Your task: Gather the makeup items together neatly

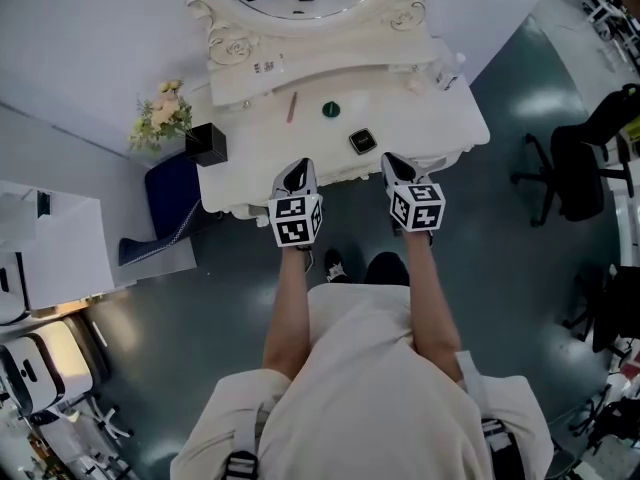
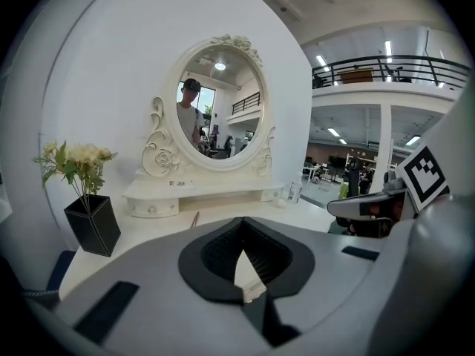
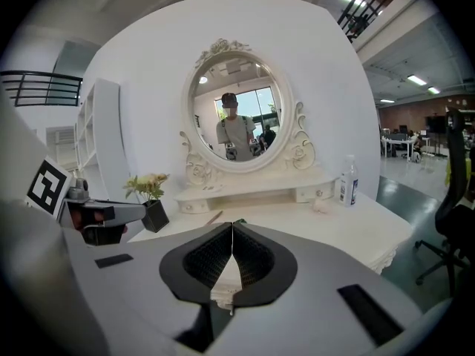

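Head view: two grippers, the left gripper (image 1: pixel 297 171) and the right gripper (image 1: pixel 398 164), both at the near edge of the white, carved worktop (image 1: pixel 420 118). Three small makeup items lie on it, each apart from the others: one slim pinkish pencil (image 1: pixel 292 106), one round green pot (image 1: pixel 331 110) and one square black compact (image 1: pixel 362 140). One clear bottle (image 1: pixel 450 76) stands at the right end, and one square black vase (image 1: pixel 206 145) of flowers on the left corner.

Left gripper view: ribbed black jaws pressed together at the tips, nothing between them. One oval, scroll-framed mirror (image 2: pixel 215 102) ahead.

Right gripper view: jaws pressed together too, empty. One small pale lump (image 3: pixel 319 206) sits near the bottle.
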`<state>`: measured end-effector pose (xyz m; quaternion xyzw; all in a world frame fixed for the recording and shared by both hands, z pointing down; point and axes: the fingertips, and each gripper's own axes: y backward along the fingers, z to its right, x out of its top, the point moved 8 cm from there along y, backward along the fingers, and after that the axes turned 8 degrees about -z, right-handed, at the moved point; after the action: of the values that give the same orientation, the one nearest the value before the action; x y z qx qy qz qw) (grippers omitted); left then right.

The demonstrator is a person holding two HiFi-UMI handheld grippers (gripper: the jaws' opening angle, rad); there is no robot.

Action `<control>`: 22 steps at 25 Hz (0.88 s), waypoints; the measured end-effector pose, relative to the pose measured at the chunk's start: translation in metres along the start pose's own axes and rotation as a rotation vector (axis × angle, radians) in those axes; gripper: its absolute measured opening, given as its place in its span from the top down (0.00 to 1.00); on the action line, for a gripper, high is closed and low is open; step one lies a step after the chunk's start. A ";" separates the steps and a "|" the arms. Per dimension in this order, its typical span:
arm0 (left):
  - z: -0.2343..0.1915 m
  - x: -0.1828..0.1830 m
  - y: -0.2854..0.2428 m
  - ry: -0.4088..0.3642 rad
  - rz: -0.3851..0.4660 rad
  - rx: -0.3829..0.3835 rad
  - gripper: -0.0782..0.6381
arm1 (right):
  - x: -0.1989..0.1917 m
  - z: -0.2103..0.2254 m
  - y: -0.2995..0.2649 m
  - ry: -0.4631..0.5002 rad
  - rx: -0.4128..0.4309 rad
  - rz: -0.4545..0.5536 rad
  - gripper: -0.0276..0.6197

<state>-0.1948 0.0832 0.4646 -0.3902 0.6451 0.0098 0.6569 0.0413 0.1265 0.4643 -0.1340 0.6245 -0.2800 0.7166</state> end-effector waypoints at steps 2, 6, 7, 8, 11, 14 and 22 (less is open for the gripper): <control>-0.003 0.003 -0.005 -0.007 0.001 -0.007 0.87 | 0.003 0.001 -0.005 -0.001 -0.007 0.004 0.89; -0.008 0.005 -0.017 -0.012 -0.011 -0.015 0.87 | 0.005 0.006 -0.016 -0.021 -0.009 0.006 0.89; -0.009 0.007 -0.023 -0.010 -0.015 -0.015 0.87 | 0.007 0.009 -0.019 -0.020 -0.007 0.006 0.89; -0.009 0.009 -0.029 -0.009 -0.018 -0.015 0.87 | 0.010 0.012 -0.023 -0.016 -0.005 0.004 0.89; -0.010 0.016 -0.051 -0.008 -0.022 -0.002 0.87 | 0.021 0.027 -0.041 0.001 0.015 0.002 0.89; -0.015 0.031 -0.076 -0.004 -0.023 0.017 0.87 | 0.044 0.044 -0.061 0.014 0.038 0.013 0.89; -0.019 0.056 -0.129 0.023 -0.045 0.036 0.87 | 0.069 0.078 -0.109 0.016 0.088 -0.024 0.89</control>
<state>-0.1348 -0.0441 0.4834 -0.3927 0.6436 -0.0211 0.6567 0.0955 -0.0129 0.4806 -0.1079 0.6157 -0.3168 0.7134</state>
